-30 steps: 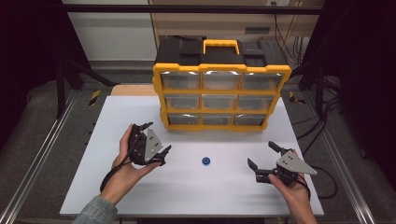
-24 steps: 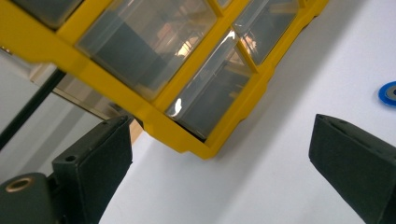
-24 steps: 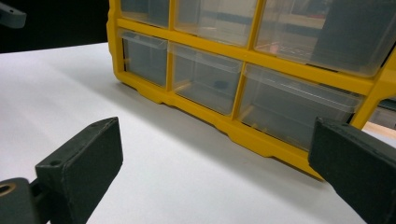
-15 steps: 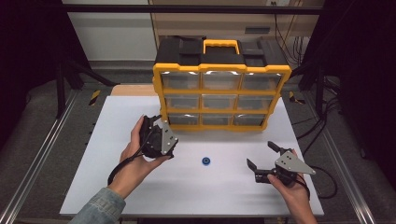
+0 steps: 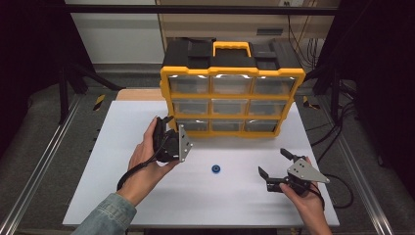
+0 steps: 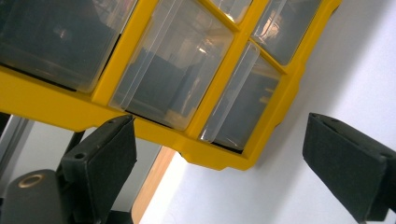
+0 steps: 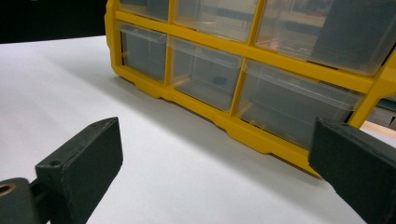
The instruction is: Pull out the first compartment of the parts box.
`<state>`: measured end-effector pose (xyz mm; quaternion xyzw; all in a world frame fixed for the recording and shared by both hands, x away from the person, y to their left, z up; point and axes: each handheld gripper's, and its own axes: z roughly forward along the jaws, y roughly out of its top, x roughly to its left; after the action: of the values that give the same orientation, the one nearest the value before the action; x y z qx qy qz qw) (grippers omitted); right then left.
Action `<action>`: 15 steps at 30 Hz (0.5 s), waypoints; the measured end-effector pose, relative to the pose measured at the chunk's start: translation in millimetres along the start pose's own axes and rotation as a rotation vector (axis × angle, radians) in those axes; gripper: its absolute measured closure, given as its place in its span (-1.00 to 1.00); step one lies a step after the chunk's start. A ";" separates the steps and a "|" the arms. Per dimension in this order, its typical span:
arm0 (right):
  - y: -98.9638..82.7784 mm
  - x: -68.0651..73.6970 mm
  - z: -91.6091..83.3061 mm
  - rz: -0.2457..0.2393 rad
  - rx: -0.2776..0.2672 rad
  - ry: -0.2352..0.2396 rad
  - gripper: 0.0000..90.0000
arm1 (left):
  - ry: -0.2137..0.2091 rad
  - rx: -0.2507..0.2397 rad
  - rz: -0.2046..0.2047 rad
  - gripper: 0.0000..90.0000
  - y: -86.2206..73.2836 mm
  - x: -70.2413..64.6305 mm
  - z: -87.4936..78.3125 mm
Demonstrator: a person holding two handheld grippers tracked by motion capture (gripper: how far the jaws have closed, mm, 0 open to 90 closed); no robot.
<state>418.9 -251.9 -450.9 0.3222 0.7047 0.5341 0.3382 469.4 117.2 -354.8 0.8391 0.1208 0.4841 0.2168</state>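
Left gripper (image 5: 172,128) is up close to the yellow drawer cabinet (image 5: 230,105), right at its lower-left corner, tilted over on its side in the person's left hand (image 5: 147,164). Fingers (image 6: 105,161) apart, nothing between them. In the left gripper view the bottom-left drawer (image 6: 245,100) sits just ahead of the gap (clear plastic, front appears shut, contents hard to make out).

Right gripper (image 5: 276,166) is low over the white worktop (image 5: 112,161) near the front right edge, well apart from the cabinet. Its fingers (image 7: 81,170) are also spread wide and empty; the right gripper view looks across bare worktop at the cabinet's bottom row.

Small blue round part (image 5: 216,169) lies on the worktop between the two grippers, touching neither, in front of the cabinet's middle column.

Cabinet stands upright at the back of the worktop, black top with yellow handle (image 5: 232,48), three rows of three drawers.
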 end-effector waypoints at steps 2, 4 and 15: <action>0.0 0.1 0.2 -0.001 0.001 0.001 -0.92 | -0.002 0.004 -0.003 -0.79 -0.1 0.1 1.7; 0.0 0.3 0.2 -0.001 0.001 0.001 -0.92 | -0.005 0.003 -0.005 -0.79 -0.2 0.0 2.5; 0.2 0.4 0.2 0.007 0.001 0.002 -0.92 | -0.001 0.006 0.011 -0.77 6.9 1.4 5.3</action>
<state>418.8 -251.4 -450.8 0.3241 0.7041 0.5352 0.3357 474.6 110.4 -352.8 0.8407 0.1176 0.4844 0.2117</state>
